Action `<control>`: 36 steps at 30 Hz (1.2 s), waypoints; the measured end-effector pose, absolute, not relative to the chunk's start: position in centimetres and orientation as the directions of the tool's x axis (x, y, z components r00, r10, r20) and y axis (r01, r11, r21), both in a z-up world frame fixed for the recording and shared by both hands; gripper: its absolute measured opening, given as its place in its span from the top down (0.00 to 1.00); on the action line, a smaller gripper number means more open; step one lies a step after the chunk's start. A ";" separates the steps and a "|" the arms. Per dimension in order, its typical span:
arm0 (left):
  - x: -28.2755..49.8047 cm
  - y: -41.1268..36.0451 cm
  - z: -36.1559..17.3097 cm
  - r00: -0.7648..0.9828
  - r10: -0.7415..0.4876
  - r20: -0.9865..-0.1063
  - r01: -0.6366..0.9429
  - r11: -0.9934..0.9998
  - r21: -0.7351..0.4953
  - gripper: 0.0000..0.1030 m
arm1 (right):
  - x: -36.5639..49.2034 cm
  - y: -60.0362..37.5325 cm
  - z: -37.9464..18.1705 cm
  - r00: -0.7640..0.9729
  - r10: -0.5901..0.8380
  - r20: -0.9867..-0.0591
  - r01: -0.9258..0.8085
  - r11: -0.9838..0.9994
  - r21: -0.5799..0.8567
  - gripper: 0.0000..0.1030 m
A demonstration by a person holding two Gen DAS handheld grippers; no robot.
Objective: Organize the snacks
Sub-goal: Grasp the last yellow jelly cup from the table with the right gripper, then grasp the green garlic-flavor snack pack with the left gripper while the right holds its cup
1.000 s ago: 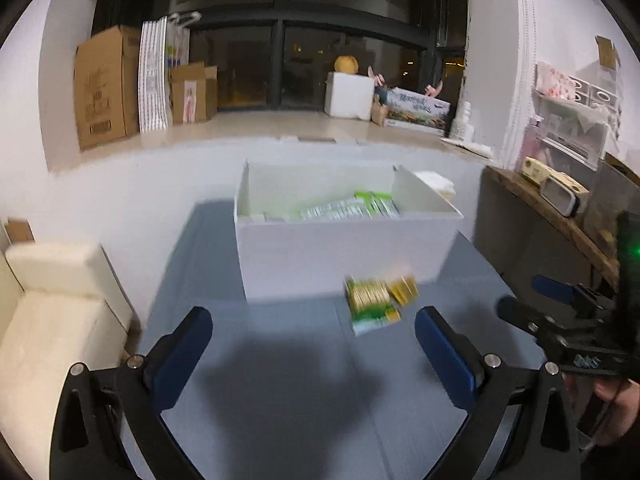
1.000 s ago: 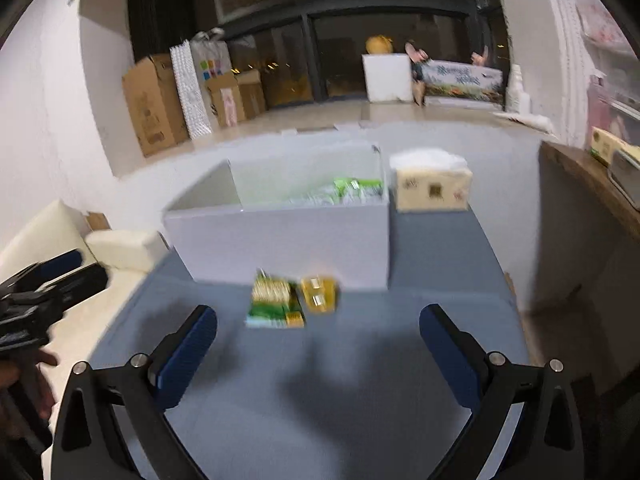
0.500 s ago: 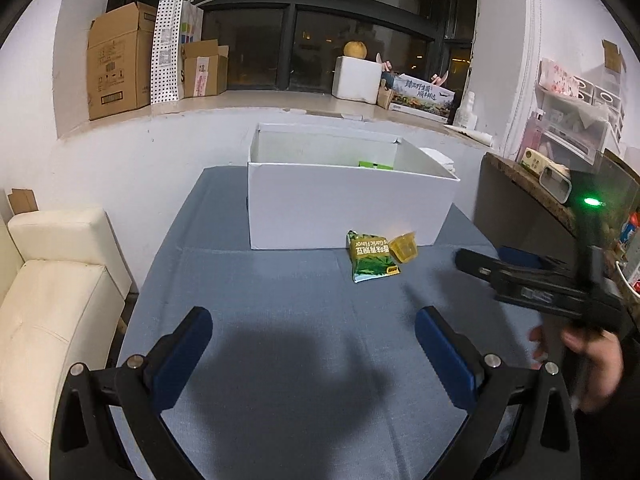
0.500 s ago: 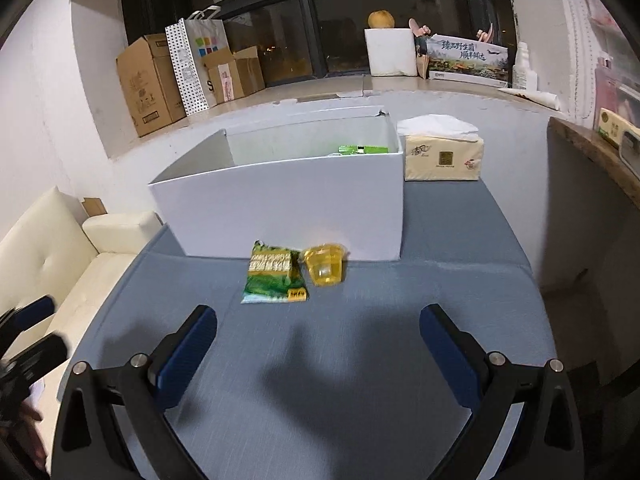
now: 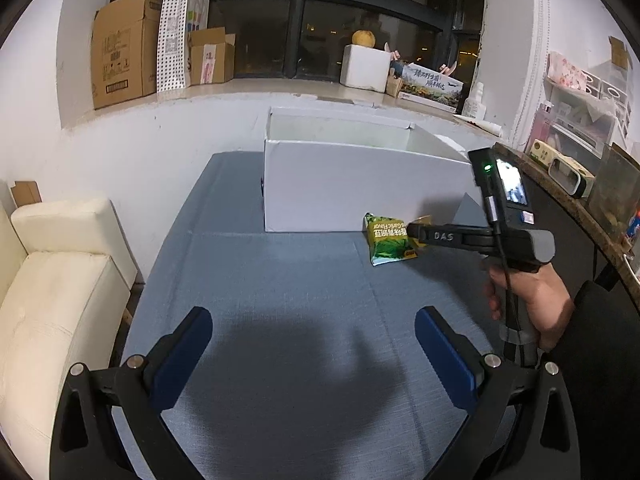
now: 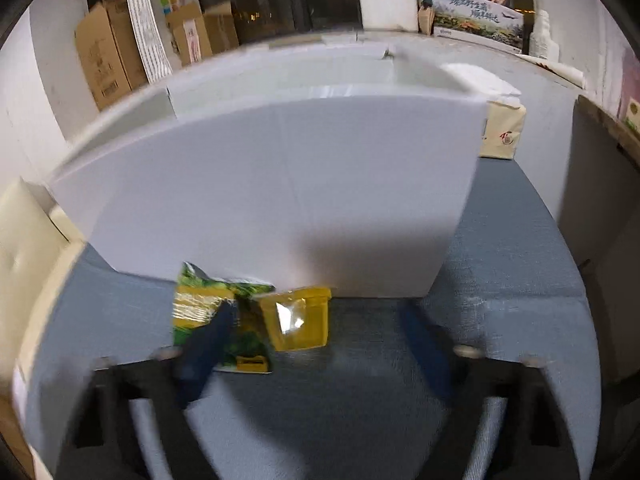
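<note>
1. Across the lower part of the left wrist view, the left gripper (image 5: 314,344) is seen with its blue pads spread wide over bare blue-grey tablecloth (image 5: 280,300); nothing is held between them.
2. At the centre of that view, a white box (image 5: 340,188) is seen standing on the cloth, its top open.
3. Just below the box's lower right corner, a green snack packet (image 5: 390,242) is seen lying flat on the cloth, close against the box wall.
4. From the right edge of the same view, the right gripper (image 5: 416,234) is held out by a hand (image 5: 528,300), and its tip is seen over the packet's right side.
5. In the right wrist view, which is blurred, a yellow jelly cup (image 6: 298,320) is seen lying just right of the green packet, touching it, at the foot of the box.
6. The right gripper's jaws have just been closing; the cup is framed between the blue fingers (image 6: 208,344), one of which overlaps the packet, but they are not seen pressing on it.
7. Behind the box, at the upper right, a tissue pack (image 6: 500,128) is seen.
</note>
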State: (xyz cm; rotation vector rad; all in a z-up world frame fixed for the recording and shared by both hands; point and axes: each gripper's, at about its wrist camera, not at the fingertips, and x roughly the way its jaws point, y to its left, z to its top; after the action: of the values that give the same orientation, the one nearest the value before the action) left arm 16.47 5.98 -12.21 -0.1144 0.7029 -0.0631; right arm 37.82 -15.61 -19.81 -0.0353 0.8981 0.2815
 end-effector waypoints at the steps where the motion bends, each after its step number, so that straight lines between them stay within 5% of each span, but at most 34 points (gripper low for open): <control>1: 16.5 5.9 -12.3 0.761 -0.098 -0.641 0.021 0.992 -0.126 0.00 | 37.9 -15.5 -20.1 0.577 0.226 -0.785 -0.257 0.962 0.089 0.56; 3: 16.5 5.8 -12.3 0.761 -0.101 -0.641 0.030 0.992 -0.122 0.00 | 37.7 -15.3 -20.0 0.590 0.225 -0.776 -0.266 0.961 0.076 0.65; 19: 20.7 1.9 -12.7 0.745 -0.120 -0.656 0.081 0.993 -0.090 0.00 | 27.7 -20.8 -13.9 0.684 0.361 -0.633 -0.314 0.930 0.191 0.65; 36: 34.9 -6.3 -18.0 0.671 -0.030 -0.741 0.006 0.999 -0.035 0.00 | 21.1 -29.1 -11.6 0.757 0.295 -0.583 -0.220 0.955 0.197 0.65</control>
State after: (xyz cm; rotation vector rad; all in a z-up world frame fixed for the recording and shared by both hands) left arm 34.91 -6.32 -18.00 -0.0306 0.8350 -0.0201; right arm 21.06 -29.11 -11.59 0.1184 0.6544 0.2813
